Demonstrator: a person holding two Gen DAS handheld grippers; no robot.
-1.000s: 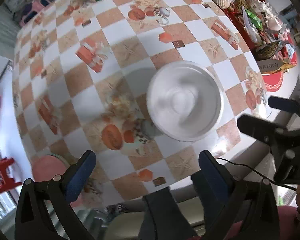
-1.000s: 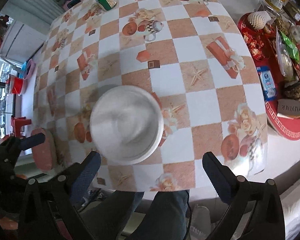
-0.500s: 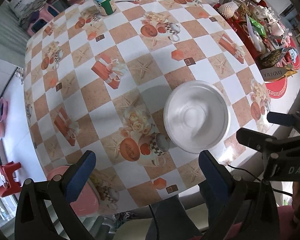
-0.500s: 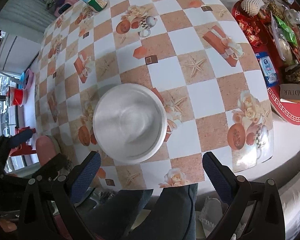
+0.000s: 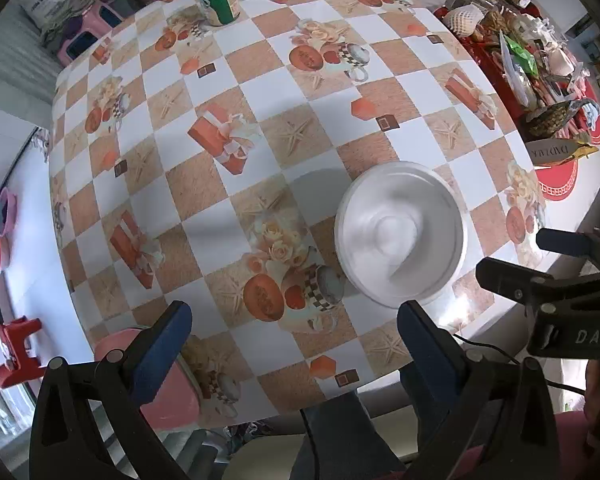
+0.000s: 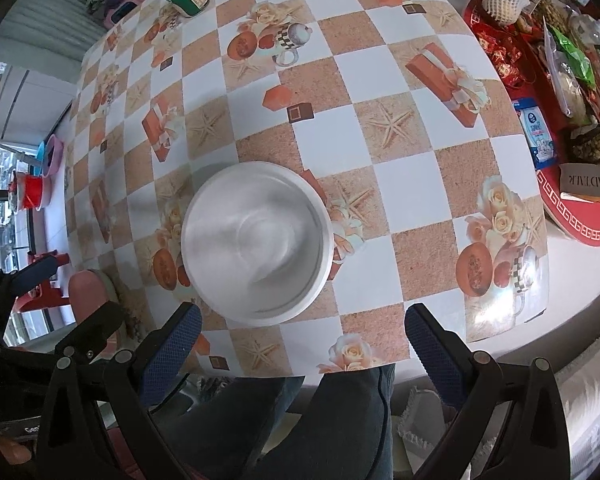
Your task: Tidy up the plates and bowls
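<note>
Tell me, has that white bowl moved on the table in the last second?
No. The white bowl still touches the same printed checkered cup on the tablecloth at its lower-left rim; only the view has widened.

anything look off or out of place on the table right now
Mostly no. The white bowl sits upright, intact and empty on the checked tablecloth, with no spill. One oddity: the pink dish hangs over the table's near edge, beside the open left claw.

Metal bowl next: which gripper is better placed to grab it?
Probably the right gripper: the metal bowl lies almost straight ahead of its open jaws. It sits off to the left gripper's right side.
</note>
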